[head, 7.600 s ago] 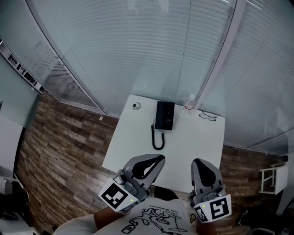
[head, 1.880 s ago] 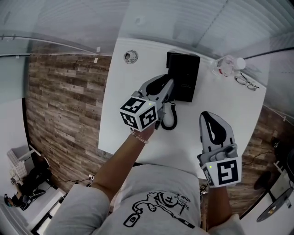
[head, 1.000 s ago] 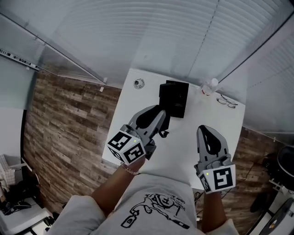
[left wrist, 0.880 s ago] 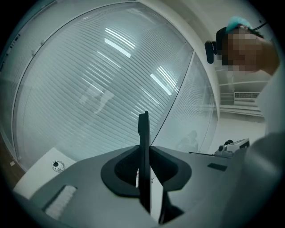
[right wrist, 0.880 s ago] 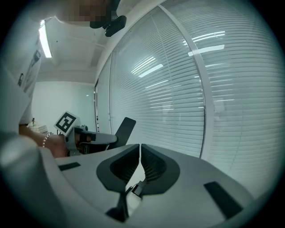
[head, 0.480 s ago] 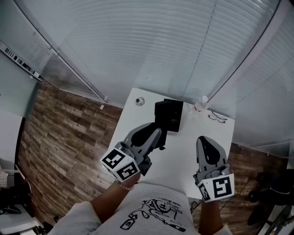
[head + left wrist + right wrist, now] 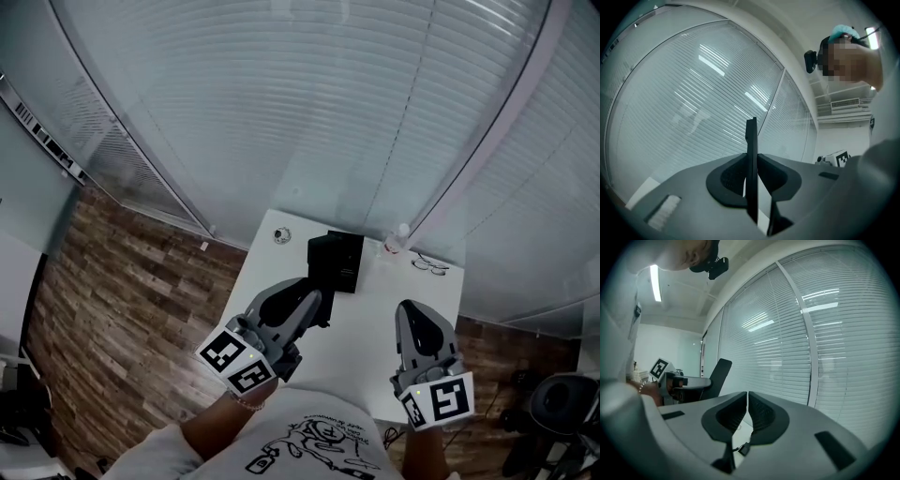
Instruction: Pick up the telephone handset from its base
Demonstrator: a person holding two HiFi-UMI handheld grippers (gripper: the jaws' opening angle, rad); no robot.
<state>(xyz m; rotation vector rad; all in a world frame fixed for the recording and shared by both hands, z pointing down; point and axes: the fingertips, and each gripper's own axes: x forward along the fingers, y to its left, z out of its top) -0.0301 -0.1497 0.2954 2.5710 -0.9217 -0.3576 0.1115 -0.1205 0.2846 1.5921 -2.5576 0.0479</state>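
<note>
The black handset (image 7: 751,136) stands edge-on between the jaws of my left gripper (image 7: 751,164), which is shut on it. In the head view my left gripper (image 7: 298,302) hangs above the near left part of the white table (image 7: 370,314), short of the black phone base (image 7: 336,262). The handset's curly cord (image 7: 323,322) trails below that gripper. My right gripper (image 7: 419,330) hovers over the table's near right side. In the right gripper view its jaws (image 7: 747,411) are shut with nothing between them, and the handset (image 7: 717,372) shows at the left.
A clear bottle (image 7: 394,242) and a pair of glasses (image 7: 427,265) lie at the table's far right, and a small round object (image 7: 281,235) lies at its far left. Glass walls with blinds stand behind the table. Wood floor lies to the left.
Both grippers have risen, and the left one has carried the handset up and back from the phone base. The table now looks smaller and farther below.
</note>
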